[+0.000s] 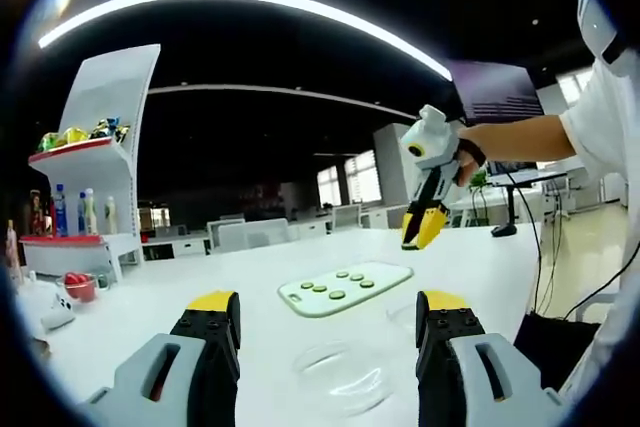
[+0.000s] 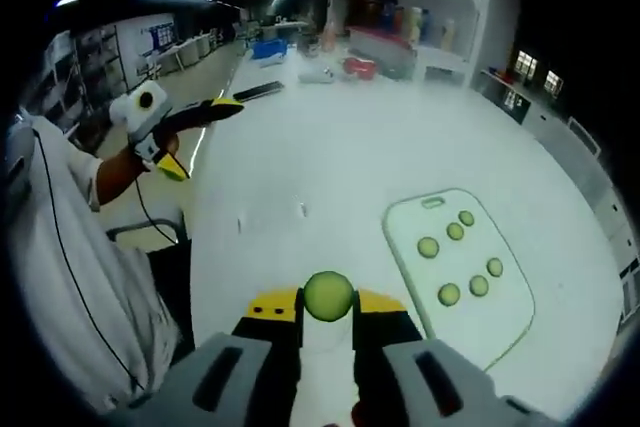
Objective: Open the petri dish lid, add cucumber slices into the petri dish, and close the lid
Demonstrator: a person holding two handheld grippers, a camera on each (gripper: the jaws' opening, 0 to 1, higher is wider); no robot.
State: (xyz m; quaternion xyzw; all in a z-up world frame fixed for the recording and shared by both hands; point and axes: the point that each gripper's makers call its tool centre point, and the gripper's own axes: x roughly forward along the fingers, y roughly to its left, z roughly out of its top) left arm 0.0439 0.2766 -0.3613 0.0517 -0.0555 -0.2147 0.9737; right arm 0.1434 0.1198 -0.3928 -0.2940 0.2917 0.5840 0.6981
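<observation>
The right claw (image 2: 328,299) pinches one cucumber slice (image 2: 328,295), raised above the white tabletop (image 2: 330,137) beside the cutting board (image 2: 463,272) carrying the remaining slices (image 2: 449,294). The clear dish (image 1: 340,375) lies between the left claw's (image 1: 325,319) spread, empty jaws — nearer that hand. Its see-through rim is faint; whether its lid is off, I cannot tell.
</observation>
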